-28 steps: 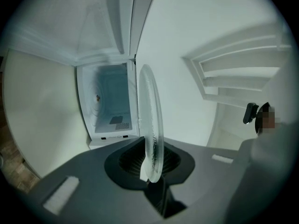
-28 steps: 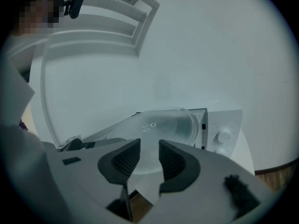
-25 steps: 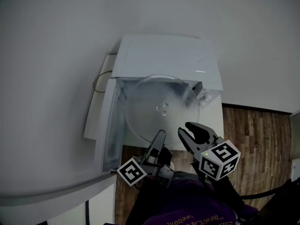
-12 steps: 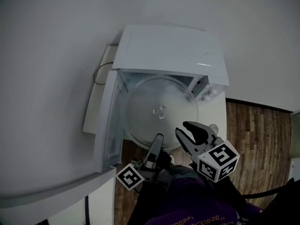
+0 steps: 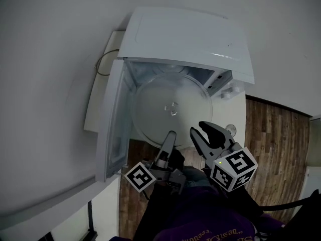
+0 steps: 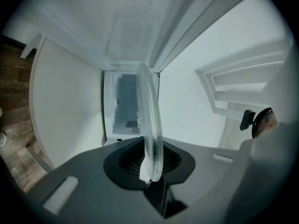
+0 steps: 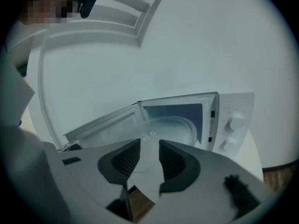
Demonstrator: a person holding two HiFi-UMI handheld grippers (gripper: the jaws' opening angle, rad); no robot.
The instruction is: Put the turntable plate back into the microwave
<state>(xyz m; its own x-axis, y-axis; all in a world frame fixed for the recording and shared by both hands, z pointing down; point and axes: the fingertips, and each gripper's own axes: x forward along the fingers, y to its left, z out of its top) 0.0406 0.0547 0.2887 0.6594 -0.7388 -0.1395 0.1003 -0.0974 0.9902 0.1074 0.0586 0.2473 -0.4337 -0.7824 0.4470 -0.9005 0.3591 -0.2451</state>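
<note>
The clear glass turntable plate [image 5: 172,109] is held tilted in front of the open white microwave [image 5: 185,34], its far rim at the mouth of the cavity. My left gripper [image 5: 168,140] is shut on the plate's near rim. In the left gripper view the plate [image 6: 149,115] stands edge-on between the pads of the left gripper [image 6: 150,161]. My right gripper [image 5: 206,134] is open beside the plate's near right rim. The right gripper view shows its jaws [image 7: 149,158] apart, with the plate [image 7: 173,127] and the lit cavity ahead.
The microwave door [image 5: 113,119] hangs open to the left. Its knobs [image 5: 231,90] are on the right panel. A cable [image 5: 103,67] loops behind the door. The microwave stands on a white counter [image 5: 235,119], with wooden floor [image 5: 276,144] to the right.
The plate and both grippers have sunk: the plate's far rim, earlier level with the microwave's top edge, now sits lower in the opening. The left gripper's hold has stayed the same.
</note>
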